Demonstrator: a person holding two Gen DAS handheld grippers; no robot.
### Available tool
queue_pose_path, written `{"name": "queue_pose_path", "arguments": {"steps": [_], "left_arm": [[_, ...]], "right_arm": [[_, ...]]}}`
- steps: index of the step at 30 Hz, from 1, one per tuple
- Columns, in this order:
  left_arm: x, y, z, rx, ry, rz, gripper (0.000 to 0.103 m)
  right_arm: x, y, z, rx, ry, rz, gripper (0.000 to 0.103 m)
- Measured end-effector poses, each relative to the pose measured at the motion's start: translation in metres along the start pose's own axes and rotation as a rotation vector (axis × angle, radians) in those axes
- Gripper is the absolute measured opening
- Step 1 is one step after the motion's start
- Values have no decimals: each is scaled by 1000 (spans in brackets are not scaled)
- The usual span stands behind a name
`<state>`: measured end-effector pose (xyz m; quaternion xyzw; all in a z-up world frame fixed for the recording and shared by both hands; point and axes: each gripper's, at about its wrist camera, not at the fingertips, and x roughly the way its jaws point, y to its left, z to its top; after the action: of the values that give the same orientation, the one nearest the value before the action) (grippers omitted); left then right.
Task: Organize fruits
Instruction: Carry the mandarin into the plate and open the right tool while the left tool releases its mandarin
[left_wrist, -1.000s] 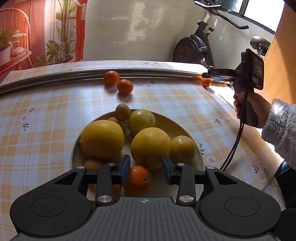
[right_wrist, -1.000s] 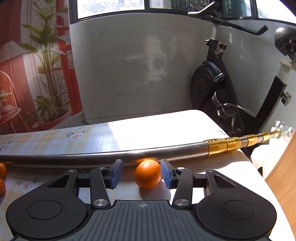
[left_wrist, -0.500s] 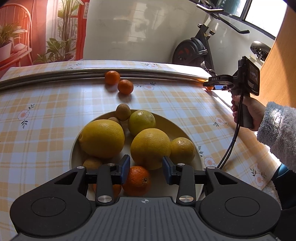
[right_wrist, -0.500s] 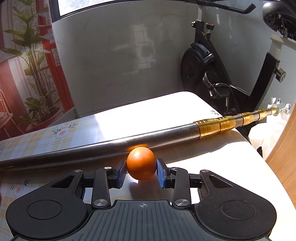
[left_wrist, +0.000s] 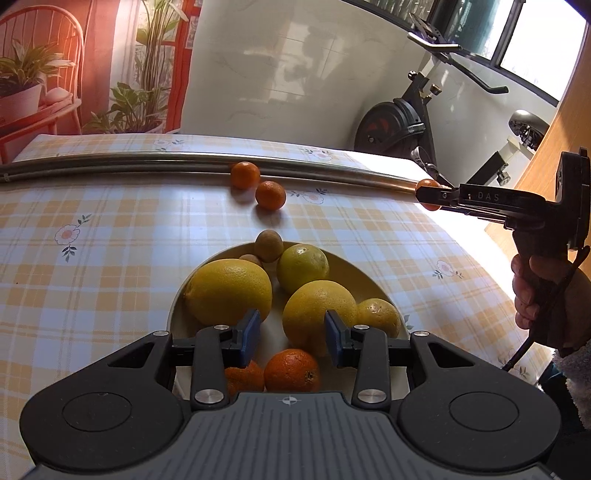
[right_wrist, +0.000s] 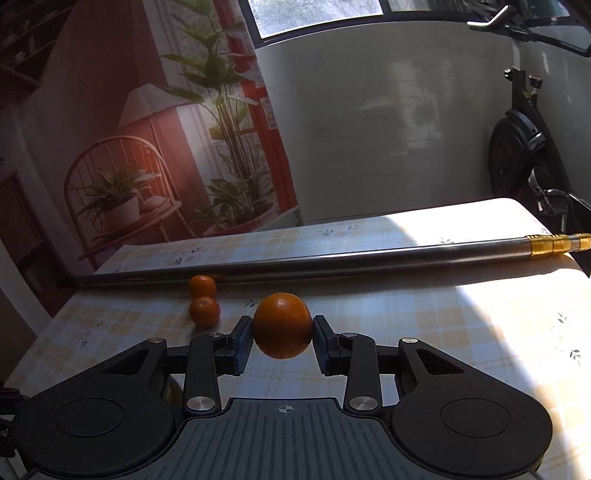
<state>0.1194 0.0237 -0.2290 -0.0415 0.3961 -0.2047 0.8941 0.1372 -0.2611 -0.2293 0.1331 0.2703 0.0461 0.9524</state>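
My right gripper (right_wrist: 283, 341) is shut on a small orange (right_wrist: 282, 325), lifted above the checked tablecloth; the left wrist view shows that gripper (left_wrist: 430, 195) at the right with the orange (left_wrist: 427, 184) in its tips. My left gripper (left_wrist: 291, 332) hangs open over a cream plate (left_wrist: 354, 266) of fruit: large lemons (left_wrist: 229, 290), a greenish citrus (left_wrist: 303, 263), two brown kiwis (left_wrist: 269, 240) and two oranges (left_wrist: 291, 370) at the near rim. Two loose oranges (left_wrist: 270, 195) (right_wrist: 204, 311) lie by the metal pole.
A long steel pole (right_wrist: 332, 258) with a gold tip lies across the far side of the table. An exercise bike (left_wrist: 399, 125) stands beyond the far right corner. A hand and fuzzy sleeve (left_wrist: 546, 295) hold the right gripper at the table's right edge.
The right gripper closed on the orange by the pole, lifted it and swung left toward the two loose oranges. The left gripper stayed open over the plate.
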Motion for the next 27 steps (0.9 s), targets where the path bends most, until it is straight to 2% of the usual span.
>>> {"name": "queue_pose_path", "arguments": {"steps": [3, 6, 14, 22, 27], "left_arm": [[-4, 0, 0, 1, -25, 22, 40], [-10, 1, -3, -1, -45, 39, 40], [-17, 15, -5, -64, -68, 58, 40], [-18, 20, -7, -97, -70, 76, 40], [-18, 22, -6, -107, -67, 89, 41]], "right_arm": [[5, 34, -2, -88, 69, 81, 32], [13, 65, -5, -191, 159, 126, 32], [25, 100, -17, -297, 300, 141, 32], [29, 99, -17, -310, 330, 142, 32], [28, 96, -13, -309, 314, 152, 33]]}}
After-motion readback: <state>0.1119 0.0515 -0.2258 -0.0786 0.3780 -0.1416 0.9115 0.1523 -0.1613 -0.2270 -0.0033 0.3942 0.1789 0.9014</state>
